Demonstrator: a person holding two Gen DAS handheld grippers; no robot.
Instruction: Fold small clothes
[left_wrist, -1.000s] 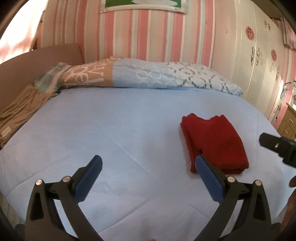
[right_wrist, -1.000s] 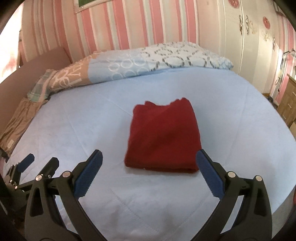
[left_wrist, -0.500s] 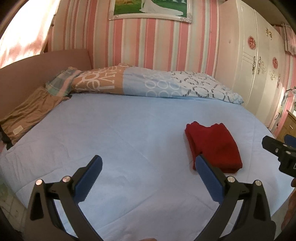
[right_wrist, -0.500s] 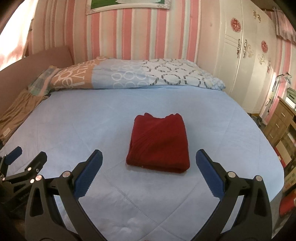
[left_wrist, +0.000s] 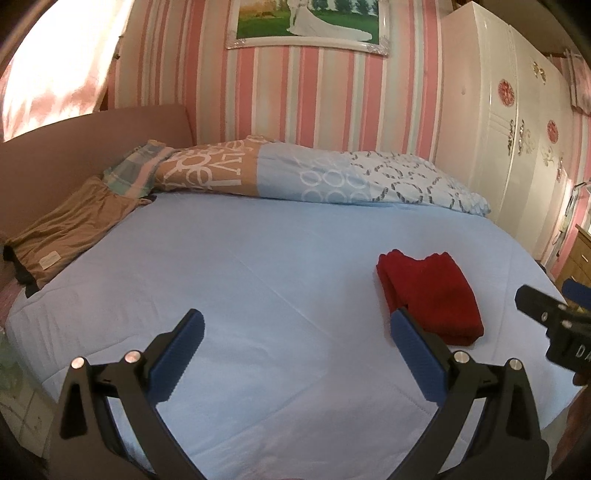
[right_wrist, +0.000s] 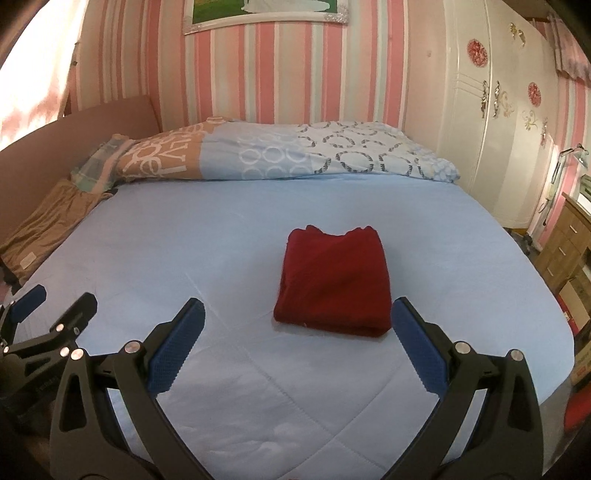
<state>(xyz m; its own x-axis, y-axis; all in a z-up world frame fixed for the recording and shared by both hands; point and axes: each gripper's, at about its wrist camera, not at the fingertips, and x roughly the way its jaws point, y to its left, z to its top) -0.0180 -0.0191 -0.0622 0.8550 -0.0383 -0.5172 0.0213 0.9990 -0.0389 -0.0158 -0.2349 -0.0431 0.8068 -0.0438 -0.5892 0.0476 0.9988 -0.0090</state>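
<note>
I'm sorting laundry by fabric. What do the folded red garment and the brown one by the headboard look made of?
The folded red garment looks like a thick, matte knit, perhaps wool or acrylic: bulky folds, no sheen. The brown garment looks like a thin, slightly glossy woven or jersey fabric, with fine rippled creases and a sewn label. Exact fibres cannot be told.

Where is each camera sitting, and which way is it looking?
Left wrist: on the left gripper, facing across the blue bed toward the striped wall; red folded cloth lies right, right gripper's tip at the right edge.
Right wrist: on the right gripper, facing the same wall; cloth straight ahead, left gripper at lower left.
Both show: bed, cloth, patterned quilt, brown garment.
</note>
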